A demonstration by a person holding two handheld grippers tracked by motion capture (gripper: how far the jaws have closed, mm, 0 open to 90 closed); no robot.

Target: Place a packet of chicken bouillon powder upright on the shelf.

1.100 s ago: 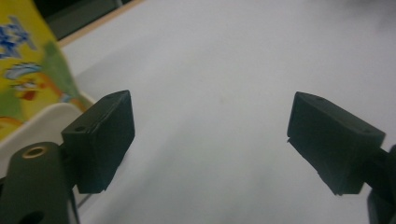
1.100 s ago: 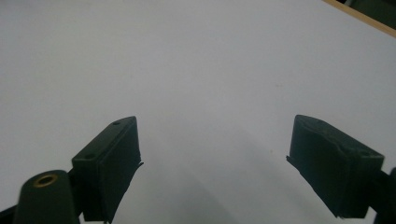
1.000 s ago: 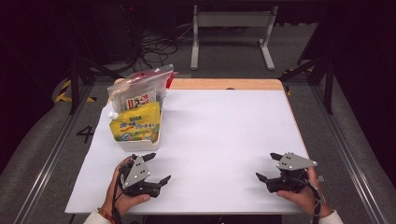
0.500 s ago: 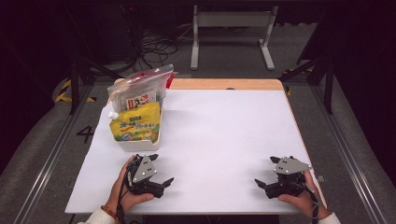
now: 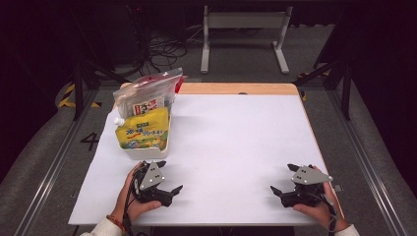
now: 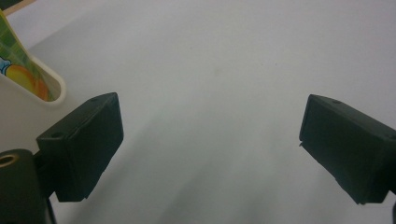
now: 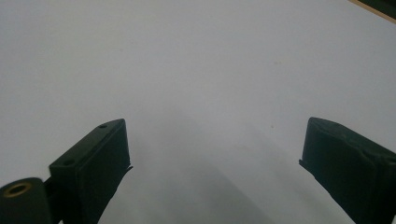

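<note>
White table (image 5: 236, 147), near edge: left gripper (image 5: 169, 183) and right gripper (image 5: 279, 189) resting wide open, empty, likely awaiting a start. White bin (image 5: 147, 151) toward the left edge, just beyond the left gripper, holding upright a yellow pouch (image 5: 143, 129). Bin rim (image 6: 51, 86) close in left gripper view; high view alone giving both grippers together.

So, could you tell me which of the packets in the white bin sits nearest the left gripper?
The yellow pouch, at the bin's near end by the left gripper; the clear bag and red packet stand behind it.
</note>
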